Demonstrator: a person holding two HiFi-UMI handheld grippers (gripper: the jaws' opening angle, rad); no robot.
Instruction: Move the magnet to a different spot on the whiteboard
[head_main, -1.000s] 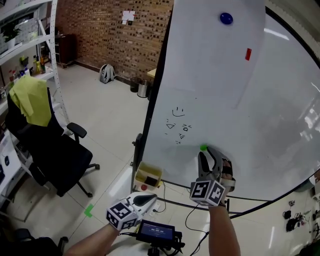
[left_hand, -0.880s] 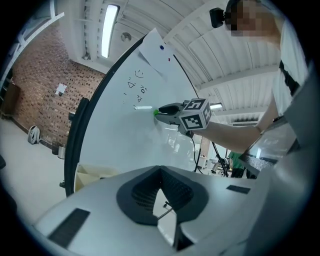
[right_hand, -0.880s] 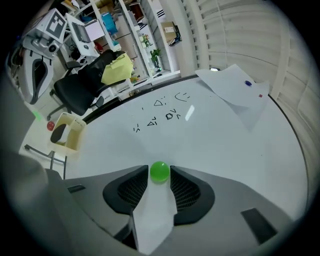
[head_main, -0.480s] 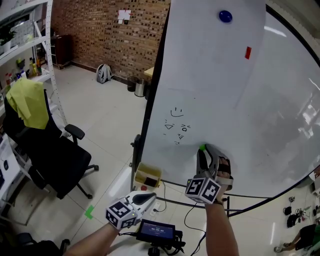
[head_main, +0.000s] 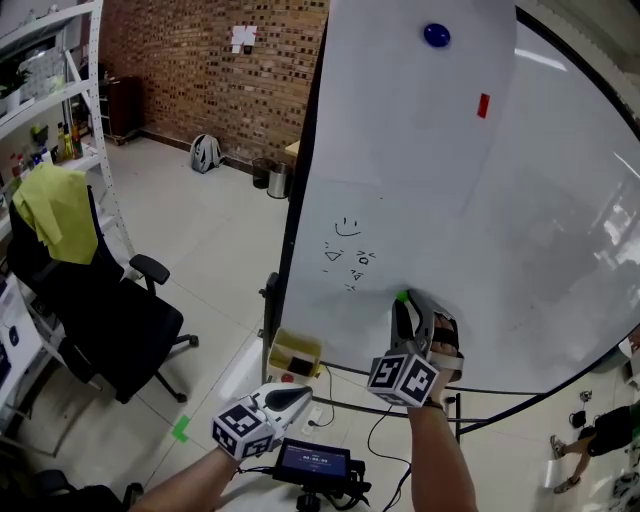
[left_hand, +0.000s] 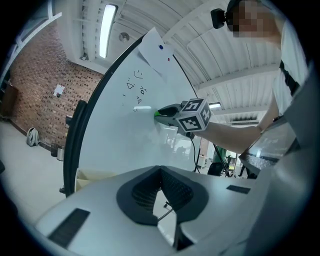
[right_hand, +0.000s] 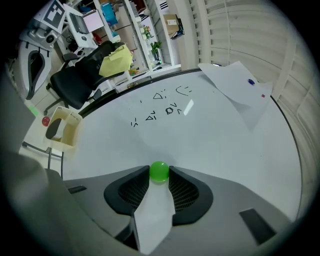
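cream tray (right_hand: 71, 131) at the whiteboard's (head_main: 450, 220) foot is holding a dark eraser-like block (right_hand: 52, 129), with a red round bit (right_hand: 46, 120) sitting just beside it. right gripper (head_main: 405, 300) jaws have just been closing and are now pinching the green magnet (right_hand: 159, 171) low on the board, below the doodles (head_main: 348, 255). left gripper (left_hand: 160, 170) is hanging clenched, empty, near the floor. blue magnet (head_main: 436, 35) is sitting on the paper sheet (head_main: 420, 120) up top.

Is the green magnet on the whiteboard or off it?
On, it seems: the green magnet sits against the whiteboard, pinched between the fingers of the right gripper, which have just been closing.
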